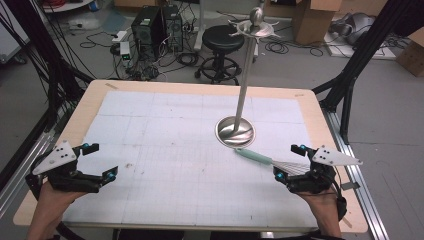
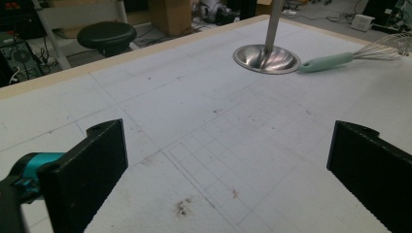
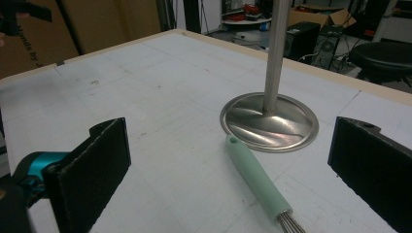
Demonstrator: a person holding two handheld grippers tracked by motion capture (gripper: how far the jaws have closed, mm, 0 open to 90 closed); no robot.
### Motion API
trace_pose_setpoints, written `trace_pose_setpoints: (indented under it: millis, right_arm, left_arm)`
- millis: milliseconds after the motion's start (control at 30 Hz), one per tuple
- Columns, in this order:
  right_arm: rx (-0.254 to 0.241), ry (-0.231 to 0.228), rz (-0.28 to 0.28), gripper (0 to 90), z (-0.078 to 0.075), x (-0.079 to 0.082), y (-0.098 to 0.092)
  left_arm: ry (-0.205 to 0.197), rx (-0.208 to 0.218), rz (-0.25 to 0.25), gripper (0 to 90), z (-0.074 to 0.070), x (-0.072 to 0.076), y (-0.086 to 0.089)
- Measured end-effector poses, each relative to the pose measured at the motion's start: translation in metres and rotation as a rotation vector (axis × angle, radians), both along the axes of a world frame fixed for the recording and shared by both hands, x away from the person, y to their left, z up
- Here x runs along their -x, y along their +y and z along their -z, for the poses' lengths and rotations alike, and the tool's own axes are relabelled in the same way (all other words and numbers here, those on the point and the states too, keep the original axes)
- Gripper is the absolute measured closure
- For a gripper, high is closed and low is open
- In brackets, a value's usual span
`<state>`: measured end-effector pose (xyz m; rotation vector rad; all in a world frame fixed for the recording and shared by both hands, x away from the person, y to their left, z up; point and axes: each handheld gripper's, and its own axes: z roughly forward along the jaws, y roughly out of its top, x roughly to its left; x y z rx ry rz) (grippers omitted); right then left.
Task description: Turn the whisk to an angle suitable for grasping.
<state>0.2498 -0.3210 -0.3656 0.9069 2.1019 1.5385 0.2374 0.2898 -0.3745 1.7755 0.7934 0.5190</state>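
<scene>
- The left gripper (image 1: 102,161) is sitting low over the near left part of the mat, its two jaws standing wide apart with nothing between them but bare gridded mat (image 2: 204,145).
- A left hand (image 1: 52,200) is holding it from below; one grey three-cornered plate (image 1: 55,157) is riding on top.
- In the left gripper view, one small dark stain (image 2: 182,208) is lying on the mat just ahead of the jaws, between them.
- Far beyond those jaws, one steel stand (image 2: 266,58) is resting on its round base, and one whisk (image 2: 340,57) is lying just right of that base.
- The right gripper (image 1: 289,161) is sitting over the near right part of the mat, its two jaws also spread wide and gripping nothing.
- A right hand (image 1: 322,202) is holding it.
- In the right gripper view, the whisk's one mint-green handle (image 3: 255,177) is lying between the jaws, apart from both, its wires (image 3: 291,224) pointing back toward the camera.
- The handle's far tip is lying just beside the stand's base (image 3: 269,121), or touching it; I cannot tell which.
- One pole (image 3: 274,53) is rising upright from that base, ahead of the jaws.
- In the high view, the pole is ending in hooked arms and one knob (image 1: 256,17).
- One table (image 1: 90,100) is carrying the mat; one black stool (image 1: 221,37) is standing beyond its far edge.
- Two computer towers (image 1: 155,25) are standing left of the stool.
</scene>
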Motion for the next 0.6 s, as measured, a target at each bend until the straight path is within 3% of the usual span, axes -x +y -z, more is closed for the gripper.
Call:
trace_pose_setpoints:
  millis: [600]
  right_arm:
    - [0.021, 0.003, 0.023, 0.4, -0.0029, 0.0004, -0.0041]
  left_arm:
    - [-0.004, 0.016, -0.006, 1.7, 0.0004, -0.0005, 0.0064]
